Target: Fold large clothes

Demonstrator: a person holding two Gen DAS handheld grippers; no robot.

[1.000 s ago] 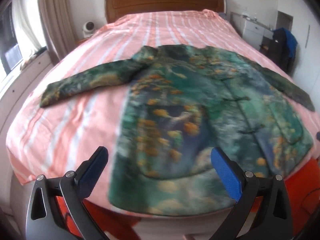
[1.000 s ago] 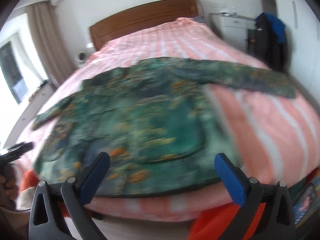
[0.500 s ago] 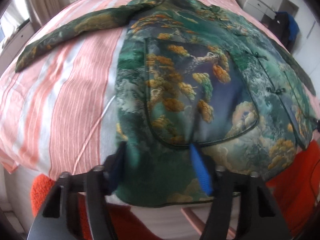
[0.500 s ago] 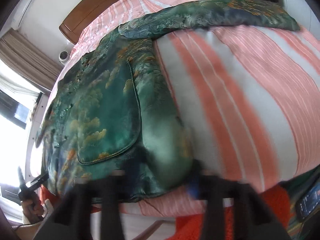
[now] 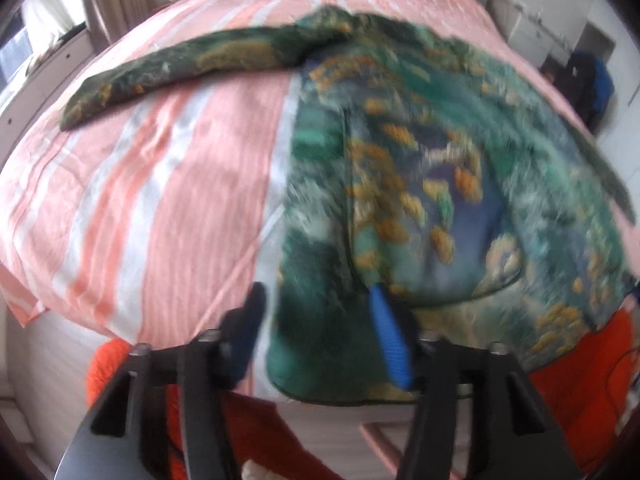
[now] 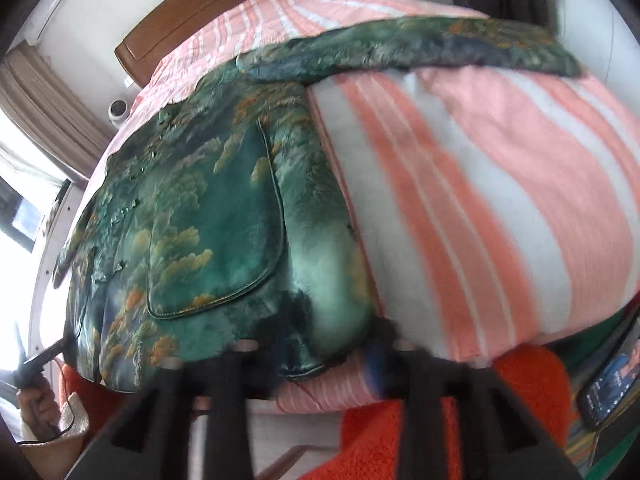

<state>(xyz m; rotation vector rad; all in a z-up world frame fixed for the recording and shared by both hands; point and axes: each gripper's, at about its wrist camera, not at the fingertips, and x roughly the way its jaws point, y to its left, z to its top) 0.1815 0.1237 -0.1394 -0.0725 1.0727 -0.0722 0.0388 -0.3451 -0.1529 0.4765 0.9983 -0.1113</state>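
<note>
A green patterned jacket (image 5: 420,184) lies spread flat, front up, on the pink striped bed (image 5: 160,184), sleeves stretched out to both sides. My left gripper (image 5: 320,332) is open, its fingers straddling the jacket's lower left hem corner at the bed's foot edge. In the right wrist view the jacket (image 6: 208,232) fills the left half, and my right gripper (image 6: 332,344) is open around its lower right hem corner; the fingertips are blurred. The left gripper (image 6: 36,360) also shows at the far left there.
A wooden headboard (image 6: 208,12) stands at the far end of the bed. Orange fabric (image 5: 576,392) hangs below the foot of the bed. A phone (image 6: 612,384) lies at the lower right. A white dresser and dark clothes (image 5: 580,76) stand at the right wall.
Both grippers have moved down and in to the jacket's hem corners at the foot of the bed. Their jaws have narrowed from wide open around the fabric edge.
</note>
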